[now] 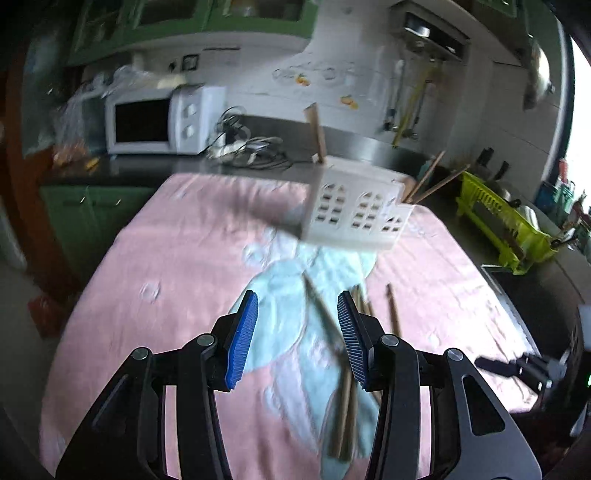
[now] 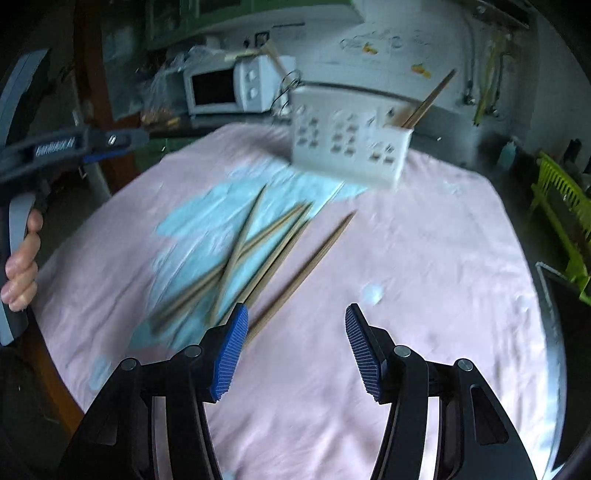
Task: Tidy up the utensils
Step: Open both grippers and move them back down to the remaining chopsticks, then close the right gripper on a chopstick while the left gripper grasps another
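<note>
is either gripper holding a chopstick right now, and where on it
Neither. The left gripper and right gripper are both open and empty; the chopsticks lie loose on the pink cloth.

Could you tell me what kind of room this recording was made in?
Most likely a home kitchen: a white microwave sits on the counter, green cabinets hang above, and a yellow-green dish rack stands beside the pink-clothed table.

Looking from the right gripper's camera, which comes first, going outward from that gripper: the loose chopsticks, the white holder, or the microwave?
From the right gripper, in its own view:
1. Loose chopsticks, just ahead, left, lying on the pink cloth.
2. White utensil holder, farther ahead, at the cloth's far end.
3. Microwave, farthest, back left on the counter.
</note>
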Demonstrator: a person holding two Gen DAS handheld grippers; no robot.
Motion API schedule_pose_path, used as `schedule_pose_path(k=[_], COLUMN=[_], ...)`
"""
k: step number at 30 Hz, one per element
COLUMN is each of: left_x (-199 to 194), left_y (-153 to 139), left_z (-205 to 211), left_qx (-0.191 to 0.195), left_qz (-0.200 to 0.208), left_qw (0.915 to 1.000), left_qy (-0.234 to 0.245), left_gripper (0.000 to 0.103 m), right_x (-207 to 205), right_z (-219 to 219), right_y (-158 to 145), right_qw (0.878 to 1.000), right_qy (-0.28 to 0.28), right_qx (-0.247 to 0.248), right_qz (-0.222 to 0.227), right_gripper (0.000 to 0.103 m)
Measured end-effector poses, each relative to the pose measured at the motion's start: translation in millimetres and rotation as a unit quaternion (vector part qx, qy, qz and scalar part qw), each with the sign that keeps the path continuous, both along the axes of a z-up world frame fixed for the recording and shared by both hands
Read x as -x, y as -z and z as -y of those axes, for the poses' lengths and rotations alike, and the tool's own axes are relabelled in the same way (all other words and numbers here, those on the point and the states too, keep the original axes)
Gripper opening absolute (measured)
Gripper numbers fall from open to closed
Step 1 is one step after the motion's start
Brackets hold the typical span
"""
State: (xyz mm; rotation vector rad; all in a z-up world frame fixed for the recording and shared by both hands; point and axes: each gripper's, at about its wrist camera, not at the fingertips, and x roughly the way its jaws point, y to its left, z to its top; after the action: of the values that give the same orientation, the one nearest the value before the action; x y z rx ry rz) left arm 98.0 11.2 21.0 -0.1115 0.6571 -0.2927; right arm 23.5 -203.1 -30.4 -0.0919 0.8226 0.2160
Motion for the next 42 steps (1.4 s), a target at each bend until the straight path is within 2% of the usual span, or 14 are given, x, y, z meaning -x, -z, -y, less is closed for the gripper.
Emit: schedule_pose_path(k=[4,8,13,17,19,28,31,36,39,42], left_x=[9.4,18.6,24.8,26.7,28.2,35.5,38.9,42.0,42.3,40.5], left_y=[15.3,22.4,26.6,32.2,35.7,54.3,60.3,69.7,74.9,79.6], left_z=[-8.6,-7.6,-6.8,-3.8,0.7,29.7,42.7,59.4,66.5,74.0], left_qx=[0.011,0.002,0.006,0.013,0.011,0.005,0.001,-0.003,-0.005,-0.004], left_qz=[-0.017,-0.019,-0.023,-0.032,-0.037,-0.062,-0.069,-0.085,-0.094,-0.102], left_qw=[0.9997,0.9997,0.9996,0.9994,0.9993,0.9974,0.9965,0.9944,0.9932,0.9919], left_qy=[-0.010,-0.013,-0.012,-0.007,0.000,0.035,0.048,0.063,0.068,0.075], left_gripper=[0.046,0.046,0.047,0.047,0.047,0.047,0.047,0.045,0.045,0.042], right_x=[11.7,11.0,6.1,7.8,8.8,4.6,3.9,-1.0,-1.7,-3.1], right_z=[-21.8,-29.9,-30.6,-30.5,-29.9,5.3,10.7,5.8,5.5,10.7], right_y=[22.2,35.1,46.9,51.2,51.9,47.8,46.2,51.9,52.1,51.7], right_qw=[1.000,1.000,0.999,0.999,0.999,0.997,0.997,0.997,0.997,0.997], right_qy=[-0.005,0.000,0.010,0.013,0.020,0.065,0.062,0.053,0.056,0.059], right_qx=[0.003,0.006,0.008,0.007,0.018,0.004,-0.019,-0.021,-0.015,-0.015], right_qz=[-0.015,-0.024,-0.038,-0.044,-0.042,-0.041,-0.043,-0.051,-0.048,-0.047], right_gripper=[0.053,0.052,0.046,0.043,0.038,0.033,0.030,0.027,0.022,0.009])
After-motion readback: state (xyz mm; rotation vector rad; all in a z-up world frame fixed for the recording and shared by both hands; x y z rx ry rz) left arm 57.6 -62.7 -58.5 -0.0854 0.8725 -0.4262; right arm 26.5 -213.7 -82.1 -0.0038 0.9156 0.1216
